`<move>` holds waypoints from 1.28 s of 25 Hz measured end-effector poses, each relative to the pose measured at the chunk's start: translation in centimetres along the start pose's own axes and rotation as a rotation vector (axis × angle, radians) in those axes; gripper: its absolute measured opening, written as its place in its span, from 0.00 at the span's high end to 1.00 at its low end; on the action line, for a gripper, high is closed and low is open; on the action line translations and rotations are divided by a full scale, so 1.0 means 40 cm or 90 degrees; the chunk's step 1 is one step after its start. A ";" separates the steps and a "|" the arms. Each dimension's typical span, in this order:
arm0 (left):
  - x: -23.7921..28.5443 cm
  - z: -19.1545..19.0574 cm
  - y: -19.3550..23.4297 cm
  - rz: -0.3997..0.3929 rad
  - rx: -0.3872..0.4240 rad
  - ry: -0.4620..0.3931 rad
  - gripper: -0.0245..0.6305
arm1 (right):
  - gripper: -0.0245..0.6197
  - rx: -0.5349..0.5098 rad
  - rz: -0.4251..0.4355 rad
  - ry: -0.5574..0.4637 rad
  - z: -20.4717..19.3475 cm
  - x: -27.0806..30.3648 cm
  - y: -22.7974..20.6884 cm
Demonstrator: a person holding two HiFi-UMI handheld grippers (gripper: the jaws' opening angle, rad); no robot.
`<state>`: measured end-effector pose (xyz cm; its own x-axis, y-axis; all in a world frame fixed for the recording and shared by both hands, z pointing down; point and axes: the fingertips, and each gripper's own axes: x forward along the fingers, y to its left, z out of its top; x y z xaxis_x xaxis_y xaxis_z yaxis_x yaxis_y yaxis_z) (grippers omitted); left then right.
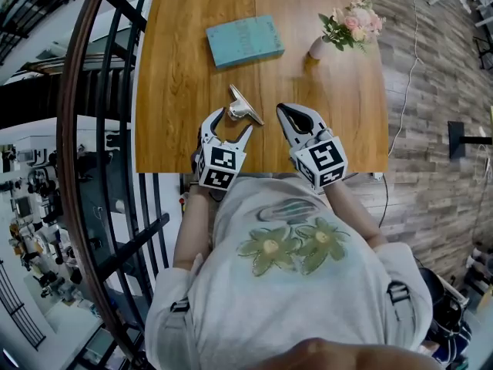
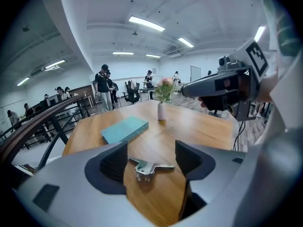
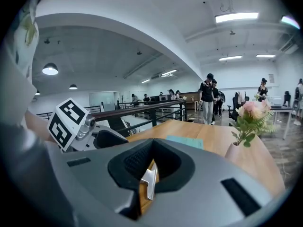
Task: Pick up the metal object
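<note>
The metal object (image 1: 245, 106), a shiny angled bracket, lies on the wooden table (image 1: 185, 68) near its front edge. My left gripper (image 1: 233, 122) is open just behind it, with a fingertip on either side of the bracket's near end. In the left gripper view the metal object (image 2: 147, 167) rests on the wood between the dark pads (image 2: 115, 161), and neither pad presses on it. My right gripper (image 1: 283, 112) is shut and holds nothing, just right of the bracket. Through the slit between its jaws, the right gripper view shows a sliver of the metal object (image 3: 150, 182).
A teal book (image 1: 245, 40) lies farther back on the table. A small white vase of pink flowers (image 1: 350, 25) stands at the back right. A dark railing (image 1: 100, 129) runs along the table's left side. People stand in the distant office.
</note>
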<state>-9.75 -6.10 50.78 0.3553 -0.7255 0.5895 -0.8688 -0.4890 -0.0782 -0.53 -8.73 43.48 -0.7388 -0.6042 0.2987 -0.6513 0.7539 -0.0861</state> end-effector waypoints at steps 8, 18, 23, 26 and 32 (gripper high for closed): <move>0.085 -0.042 0.033 -0.035 0.017 0.049 0.48 | 0.95 0.018 -0.015 0.021 -0.015 0.056 -0.043; 0.175 -0.108 0.037 -0.088 0.025 0.111 0.48 | 0.95 0.037 -0.024 0.046 -0.047 0.101 -0.079; 0.202 -0.147 0.033 -0.105 0.020 0.141 0.48 | 0.95 0.048 -0.021 0.055 -0.062 0.108 -0.080; 0.221 -0.174 0.037 -0.115 0.017 0.160 0.48 | 0.95 0.049 -0.021 0.065 -0.075 0.113 -0.082; 0.255 -0.227 0.034 -0.131 0.010 0.192 0.48 | 0.95 0.056 -0.018 0.074 -0.094 0.121 -0.085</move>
<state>-10.46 -9.77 63.98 0.4026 -0.4371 0.8043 -0.7831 -0.6194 0.0554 -1.26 -13.24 48.80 -0.6984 -0.5869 0.4096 -0.6878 0.7087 -0.1573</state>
